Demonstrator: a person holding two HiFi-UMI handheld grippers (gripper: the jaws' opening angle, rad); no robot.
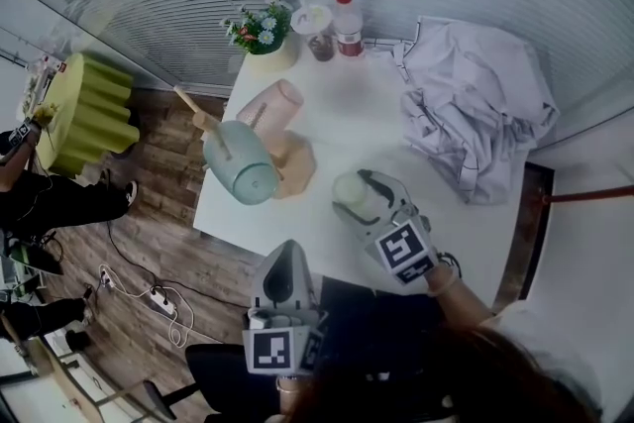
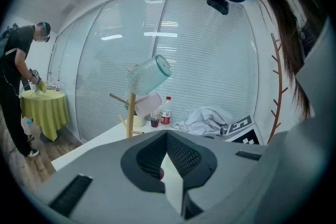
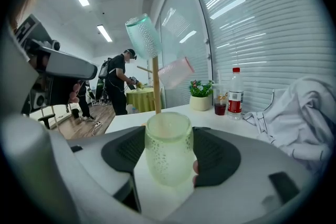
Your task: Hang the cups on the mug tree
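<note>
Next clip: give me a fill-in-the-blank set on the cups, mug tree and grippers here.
1. The right gripper is shut on a cup, pale ____ in colour.
2. The mug tree holds a teal cup and a second cup, coloured ____.
3. The bottle on the table has a ____ cap.
4. The left gripper holds ____.
Missing words: green, pink, red, nothing.

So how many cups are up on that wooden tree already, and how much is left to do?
Done: the teal cup and the pink cup hang on the mug tree. In hand: the right gripper grips a pale green cup, not yet hung. The left gripper is shut, empty. Left: getting that cup onto a free peg.
</note>
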